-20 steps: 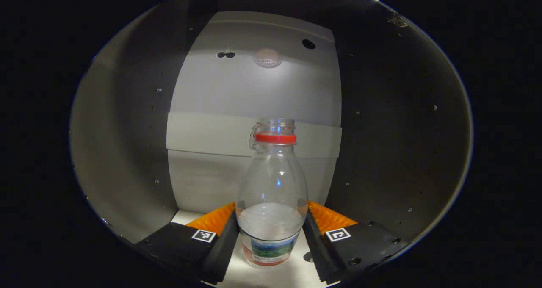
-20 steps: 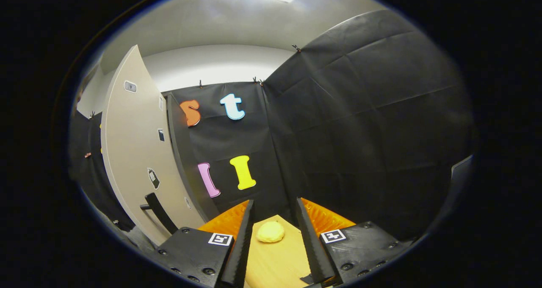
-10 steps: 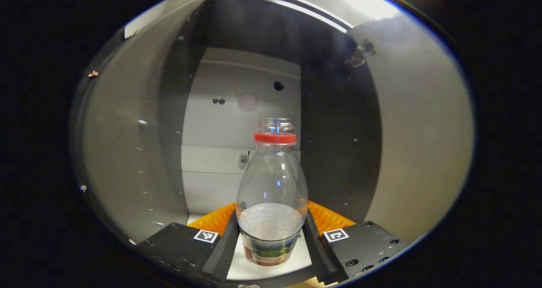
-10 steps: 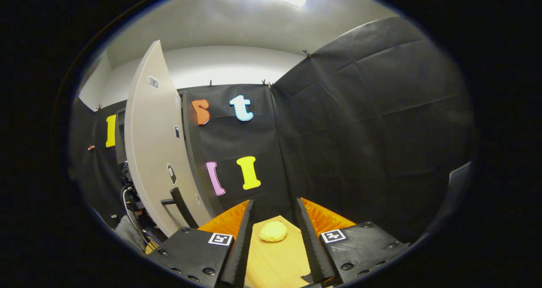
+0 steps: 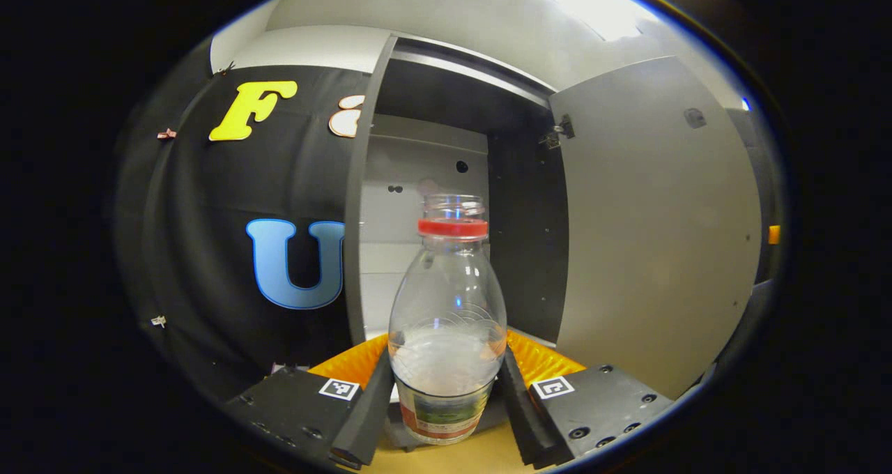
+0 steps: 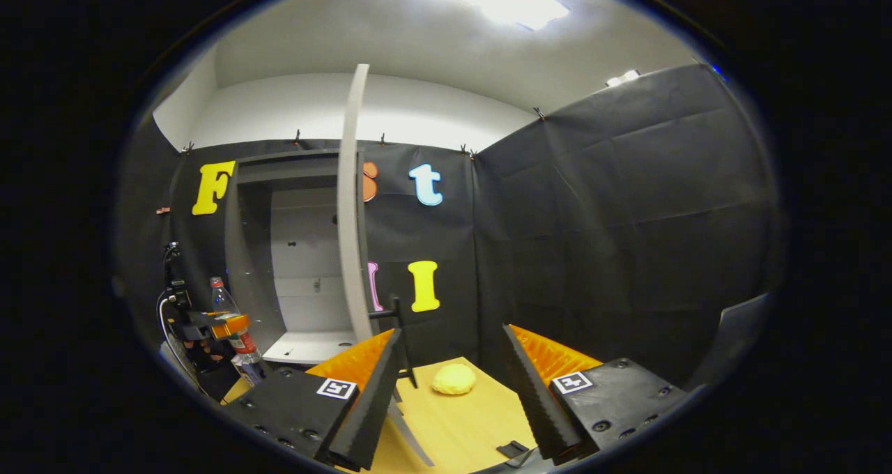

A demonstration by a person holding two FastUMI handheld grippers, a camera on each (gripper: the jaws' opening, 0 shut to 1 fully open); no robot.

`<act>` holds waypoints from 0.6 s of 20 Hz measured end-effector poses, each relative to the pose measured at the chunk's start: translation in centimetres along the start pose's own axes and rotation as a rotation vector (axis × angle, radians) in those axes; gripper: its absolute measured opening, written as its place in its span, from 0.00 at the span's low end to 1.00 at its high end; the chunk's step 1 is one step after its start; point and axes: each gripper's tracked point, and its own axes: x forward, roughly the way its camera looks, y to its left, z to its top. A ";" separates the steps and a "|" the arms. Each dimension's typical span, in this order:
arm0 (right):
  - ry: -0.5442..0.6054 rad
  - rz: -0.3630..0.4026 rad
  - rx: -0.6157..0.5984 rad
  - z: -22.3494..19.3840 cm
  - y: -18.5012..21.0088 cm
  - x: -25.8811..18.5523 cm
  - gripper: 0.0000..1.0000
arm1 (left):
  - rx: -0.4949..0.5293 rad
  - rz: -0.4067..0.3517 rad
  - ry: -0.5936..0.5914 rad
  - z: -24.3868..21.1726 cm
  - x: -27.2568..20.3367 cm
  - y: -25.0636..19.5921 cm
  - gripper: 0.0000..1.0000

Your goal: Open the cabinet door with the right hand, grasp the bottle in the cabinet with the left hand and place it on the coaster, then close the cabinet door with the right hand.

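Left gripper [image 5: 446, 397] clamped on the bottle [image 5: 447, 320], fingers pinching its lower body at 6 o'clock, out in front of the open cabinet [image 5: 425, 202] at 12. Clear, thin, uncapped plastic: probably light, slippery, crushable; best held low and upright. No liquid discernible. Right gripper [image 6: 453, 397] spread, holding nothing, above the tabletop [image 6: 460, 425].
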 end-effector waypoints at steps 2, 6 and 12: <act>-0.007 0.061 -0.040 -0.3 3.4 -0.4 1.00 | -0.007 -0.005 0.019 -0.9 -2.7 0.9 0.75; -0.063 0.212 -0.113 -0.3 11.4 -0.5 0.98 | -0.012 0.011 0.057 -2.7 -6.8 2.6 0.75; -0.029 0.429 -0.120 -5.3 21.9 2.5 0.97 | -0.066 0.043 0.066 -6.9 -9.7 3.3 0.76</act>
